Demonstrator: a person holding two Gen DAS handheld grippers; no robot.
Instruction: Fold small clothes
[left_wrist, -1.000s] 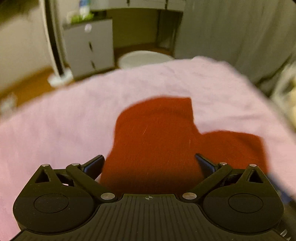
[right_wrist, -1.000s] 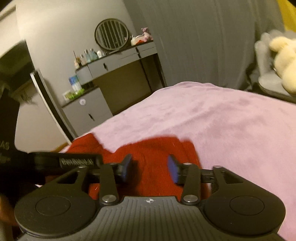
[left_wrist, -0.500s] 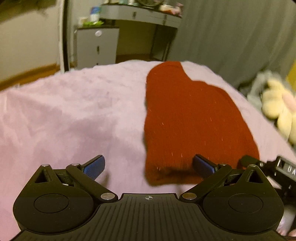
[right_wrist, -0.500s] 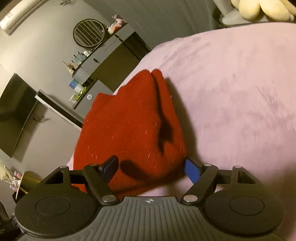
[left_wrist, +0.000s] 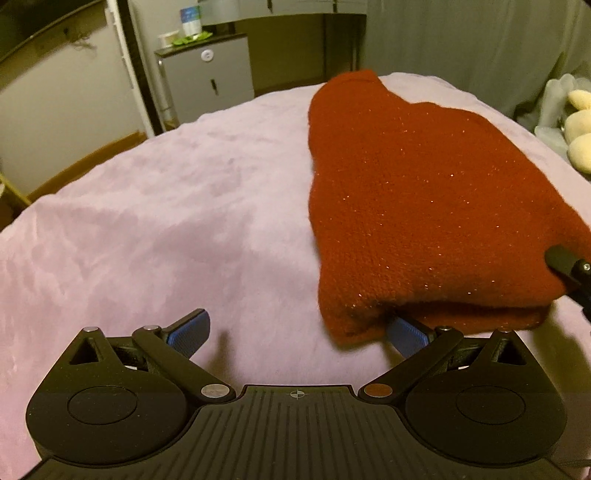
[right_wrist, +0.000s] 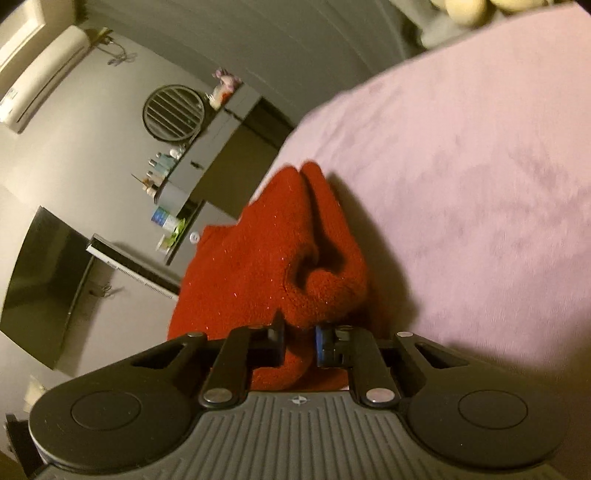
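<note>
A folded dark red knitted garment (left_wrist: 424, 206) lies on the pink blanket (left_wrist: 166, 221), stretching away to the far edge. My left gripper (left_wrist: 297, 328) stands open low over the blanket; its right fingertip (left_wrist: 406, 332) is tucked under the garment's near left corner, the left fingertip (left_wrist: 188, 330) over bare blanket. In the right wrist view the same red garment (right_wrist: 266, 258) fills the middle, and my right gripper (right_wrist: 299, 338) is closing on its near thick edge, the knit bunched between the pads. A black part of the right gripper (left_wrist: 569, 266) shows at the garment's right edge.
Beyond the blanket's far edge stand a grey cabinet (left_wrist: 207, 85) and a dark desk (right_wrist: 218, 147) with bottles. Yellow plush toys (left_wrist: 580, 125) sit to the right. A dark TV screen (right_wrist: 40, 288) hangs on the wall at left.
The left gripper slid left off the garment to its near left corner. The right gripper rolled, opened wide around the near edge, then closed down on the knit.
</note>
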